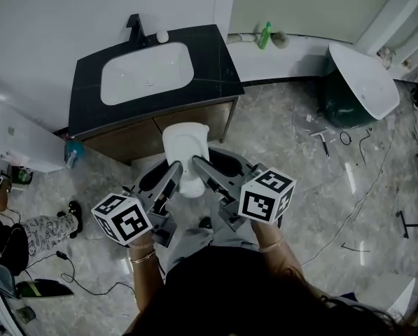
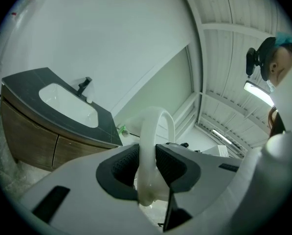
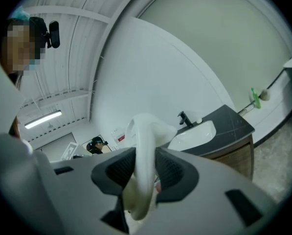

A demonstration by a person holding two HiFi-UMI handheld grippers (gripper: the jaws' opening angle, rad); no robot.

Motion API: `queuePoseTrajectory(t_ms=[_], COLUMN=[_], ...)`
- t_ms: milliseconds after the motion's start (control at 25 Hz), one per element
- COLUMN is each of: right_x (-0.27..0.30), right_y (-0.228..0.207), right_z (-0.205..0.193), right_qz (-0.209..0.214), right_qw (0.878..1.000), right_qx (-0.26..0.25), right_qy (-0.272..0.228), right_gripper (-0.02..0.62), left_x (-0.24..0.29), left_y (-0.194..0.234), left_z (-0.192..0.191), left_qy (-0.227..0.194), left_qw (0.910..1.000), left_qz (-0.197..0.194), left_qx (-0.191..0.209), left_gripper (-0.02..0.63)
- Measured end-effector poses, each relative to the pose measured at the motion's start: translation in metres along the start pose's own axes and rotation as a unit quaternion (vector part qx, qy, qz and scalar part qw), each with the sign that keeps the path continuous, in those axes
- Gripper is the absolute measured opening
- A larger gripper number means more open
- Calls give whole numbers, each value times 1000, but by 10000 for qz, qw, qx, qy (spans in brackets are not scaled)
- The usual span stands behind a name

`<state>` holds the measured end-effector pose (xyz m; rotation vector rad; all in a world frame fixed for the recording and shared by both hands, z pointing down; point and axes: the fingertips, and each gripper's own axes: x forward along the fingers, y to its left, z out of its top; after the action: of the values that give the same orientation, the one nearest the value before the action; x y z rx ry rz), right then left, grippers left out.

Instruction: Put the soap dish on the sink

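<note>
Fingers (image 2: 125, 164) on our left gripper (image 2: 146, 169) and right gripper (image 3: 145, 174) are clamping the soap dish (image 1: 186, 144), long axis pointing toward the upper-left sink (image 1: 147, 74).

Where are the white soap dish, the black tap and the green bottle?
white soap dish (image 1: 185, 143), head view, its bowl.
black tap (image 1: 135, 28), head view, its upright body.
green bottle (image 1: 265, 36), head view, its middle.

Bright, even indoor light, ceiling strip lamp (image 2: 257, 93) glaring, soft shadows on the floor (image 1: 286, 138), fisheye bending and black corners in both gripper views, near fingers (image 2: 123, 168) slightly blurred
</note>
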<state>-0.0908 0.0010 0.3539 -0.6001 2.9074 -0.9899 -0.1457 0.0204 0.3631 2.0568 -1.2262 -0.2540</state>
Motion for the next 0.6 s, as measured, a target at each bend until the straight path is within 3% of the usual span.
queuePoseTrajectory(t_ms=[600], right_x=[110], right_y=[-183], right_z=[117], right_qz=[-152], right_qw=[9994], right_qx=[140], right_qy=[289], right_gripper=[133], left_x=[193], left_y=[102], left_z=[108], left_qy=[229], left_qw=[9997], left_qz=[67], left_qx=[-95], left_gripper=[110])
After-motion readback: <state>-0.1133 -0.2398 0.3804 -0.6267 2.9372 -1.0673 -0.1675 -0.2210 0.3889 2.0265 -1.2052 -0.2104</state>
